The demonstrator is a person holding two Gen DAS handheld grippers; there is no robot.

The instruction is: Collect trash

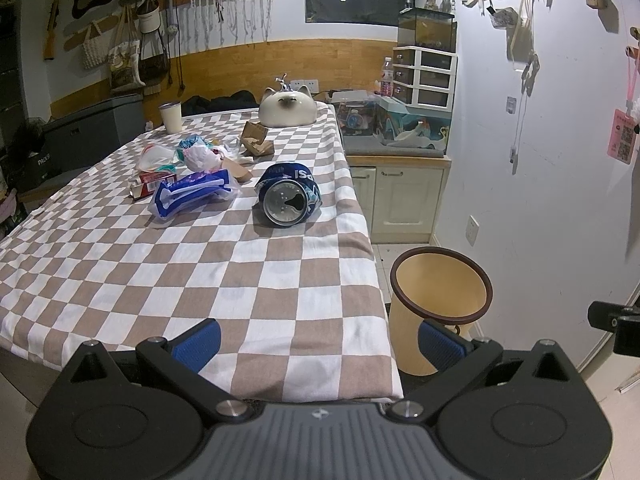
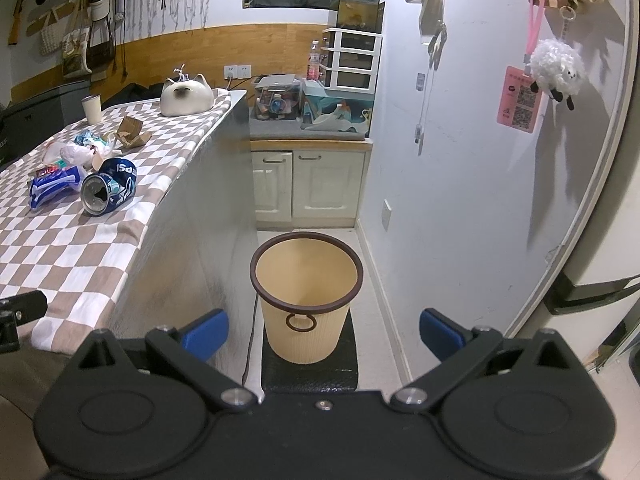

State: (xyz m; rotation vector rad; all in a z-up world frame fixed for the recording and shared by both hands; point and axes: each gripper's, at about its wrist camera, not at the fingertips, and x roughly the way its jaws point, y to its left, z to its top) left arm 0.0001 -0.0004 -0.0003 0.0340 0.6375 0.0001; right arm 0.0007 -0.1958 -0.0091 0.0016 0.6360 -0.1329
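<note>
A small room with white walls and a band of wood panelling holds a long worktop draped in a brown-and-white checked cloth, its right edge dropping to a tiled floor. On that floor, just right of the worktop's near corner, stands a cream bin with a dark brown rim and a ring handle, nothing visible inside it, set on a black mat. Trash lies gathered on the far half of the cloth: nearest is a crushed blue can on its side, silver top and open mouth facing the camera, with the letters "PSI" readable in the right wrist view; left of it a blue-and-white plastic wrapper, a red carton, crumpled white bags and torn brown cardboard. The left tongs hover wide open over the near cloth edge, gripping nothing; the right tongs gape wide above the bin, likewise bare.
</note>
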